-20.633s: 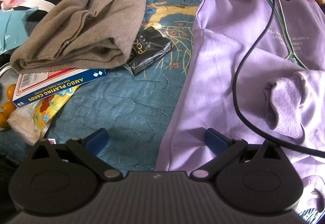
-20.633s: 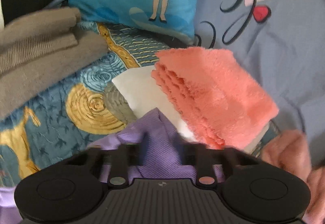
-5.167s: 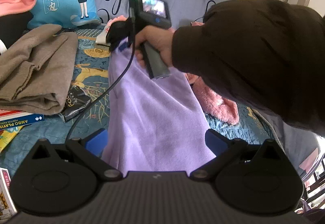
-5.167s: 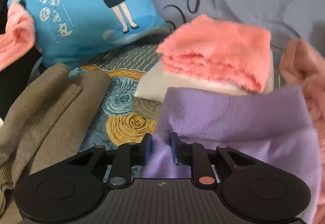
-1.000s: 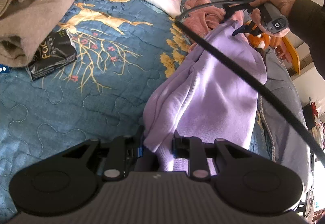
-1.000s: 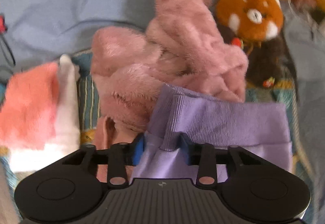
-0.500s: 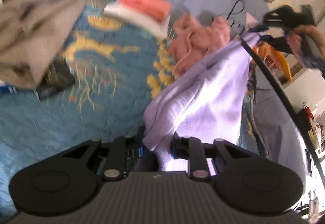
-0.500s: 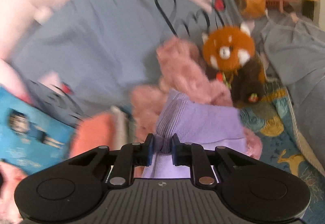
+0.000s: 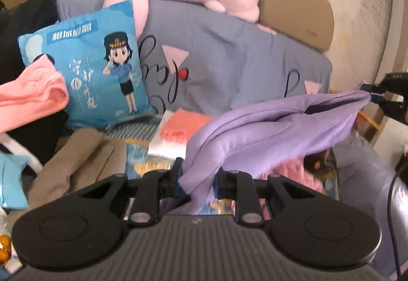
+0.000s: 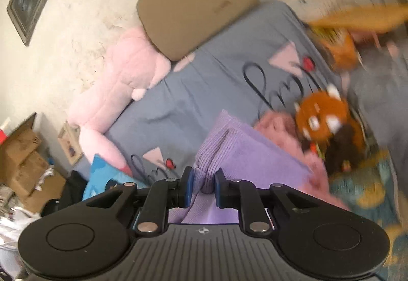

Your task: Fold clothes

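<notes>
1. The tan sweater (image 9: 74, 156) lies folded at the left of the bed (image 10: 211, 82), below the blue cushion (image 9: 97, 64). It looks like finished work, parked clear of the open middle.
2. A coral towel (image 9: 182, 124) sits on a white cloth just right of it, also folded and out of the way.
3. The left gripper (image 9: 197, 180) has its jaws pressed together on a bunched edge of the purple top (image 9: 275, 133). The pinch is low and near the camera, so this corner serves as one end of the span.
4. The purple top is off the bed, hanging in the air between the two tools, above the pink fleece (image 9: 295, 174) heap. I judge it is held up so that the cloth can hang free and be carried to the clear part of the bed for laying down.
5. Its long axis runs from the left pinch, low and centre in the left view, up and rightward to the far pinch at the right edge. The top edge is fairly taut; the rest sags in folds below.
6. The right gripper (image 10: 202, 188) clamps the ribbed band of the top between its blue pads, jaws nearly together. The ribbed end therefore points to the right hand, and the plainer end to the left.
7. The red panda toy (image 10: 321, 118) sits beyond, untouched.
</notes>
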{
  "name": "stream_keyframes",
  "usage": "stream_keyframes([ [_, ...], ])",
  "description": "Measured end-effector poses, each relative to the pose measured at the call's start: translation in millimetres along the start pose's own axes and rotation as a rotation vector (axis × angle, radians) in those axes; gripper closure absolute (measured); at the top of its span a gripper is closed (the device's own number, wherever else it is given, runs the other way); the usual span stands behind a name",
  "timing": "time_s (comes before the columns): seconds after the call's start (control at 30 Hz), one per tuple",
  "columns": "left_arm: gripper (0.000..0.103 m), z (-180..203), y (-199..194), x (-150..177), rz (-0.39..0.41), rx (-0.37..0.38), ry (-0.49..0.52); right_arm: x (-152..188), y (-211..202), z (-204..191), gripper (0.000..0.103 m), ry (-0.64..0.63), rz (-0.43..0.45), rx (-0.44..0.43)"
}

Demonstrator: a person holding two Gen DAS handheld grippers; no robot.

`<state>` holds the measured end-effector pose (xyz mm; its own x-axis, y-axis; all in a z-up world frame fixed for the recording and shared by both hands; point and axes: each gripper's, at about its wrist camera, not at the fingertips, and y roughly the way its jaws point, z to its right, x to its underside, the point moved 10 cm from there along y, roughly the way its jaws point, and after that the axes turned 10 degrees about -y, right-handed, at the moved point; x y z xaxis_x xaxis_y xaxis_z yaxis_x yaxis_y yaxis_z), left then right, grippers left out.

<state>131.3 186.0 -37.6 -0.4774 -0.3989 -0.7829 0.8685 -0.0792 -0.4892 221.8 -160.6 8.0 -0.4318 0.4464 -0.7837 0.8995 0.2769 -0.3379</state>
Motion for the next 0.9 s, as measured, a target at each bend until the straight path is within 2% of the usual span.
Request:
stream_keyframes([
  [0.07, 0.079, -7.7, -3.2, 36.6, -0.053, -0.022, 0.020, 43.1, -19.7, 21.6, 0.086, 0.003, -0.012, 0.000],
  [0.17, 0.079, -27.2, -3.4, 103.7, -0.176, -0.050, 0.005, 128.6, -43.9, 66.0, 0.086, 0.015, -0.073, 0.074],
  [0.27, 0.079, -43.6, 0.2, 171.4, -0.334, -0.069, -0.064, 195.7, -62.9, 117.8, 0.086, 0.189, -0.112, 0.149],
  [0.33, 0.079, -42.2, -3.7, 198.5, -0.381, -0.107, -0.032, 215.6, -79.1, 135.1, 0.086, 0.274, -0.078, 0.156],
  [0.4, 0.079, -34.0, -10.7, 211.0, -0.396, -0.134, 0.024, 228.3, -94.0, 146.8, 0.086, 0.339, -0.038, 0.151],
  [0.5, 0.079, -27.0, -20.6, 215.4, -0.403, -0.141, 0.057, 233.3, -104.7, 152.0, 0.086, 0.408, 0.008, 0.109],
  [0.63, 0.079, -28.2, -26.6, 220.9, -0.423, -0.165, 0.088, 256.9, -105.3, 169.8, 0.086, 0.395, -0.032, 0.147],
  [0.7, 0.078, -28.7, -30.5, 232.6, -0.474, -0.154, 0.118, 269.4, -105.3, 179.3, 0.086, 0.384, -0.055, 0.169],
  [0.8, 0.078, -32.5, -42.0, 242.5, -0.510, -0.105, 0.131, 299.3, -107.8, 201.0, 0.085, 0.466, -0.068, 0.188],
  [0.87, 0.078, -37.1, -58.5, 238.7, -0.488, -0.075, 0.133, 302.1, -112.9, 201.0, 0.083, 0.469, -0.046, 0.191],
  [0.9, 0.078, -39.5, -67.0, 235.3, -0.469, -0.067, 0.135, 298.0, -115.7, 199.2, 0.078, 0.444, -0.038, 0.212],
])
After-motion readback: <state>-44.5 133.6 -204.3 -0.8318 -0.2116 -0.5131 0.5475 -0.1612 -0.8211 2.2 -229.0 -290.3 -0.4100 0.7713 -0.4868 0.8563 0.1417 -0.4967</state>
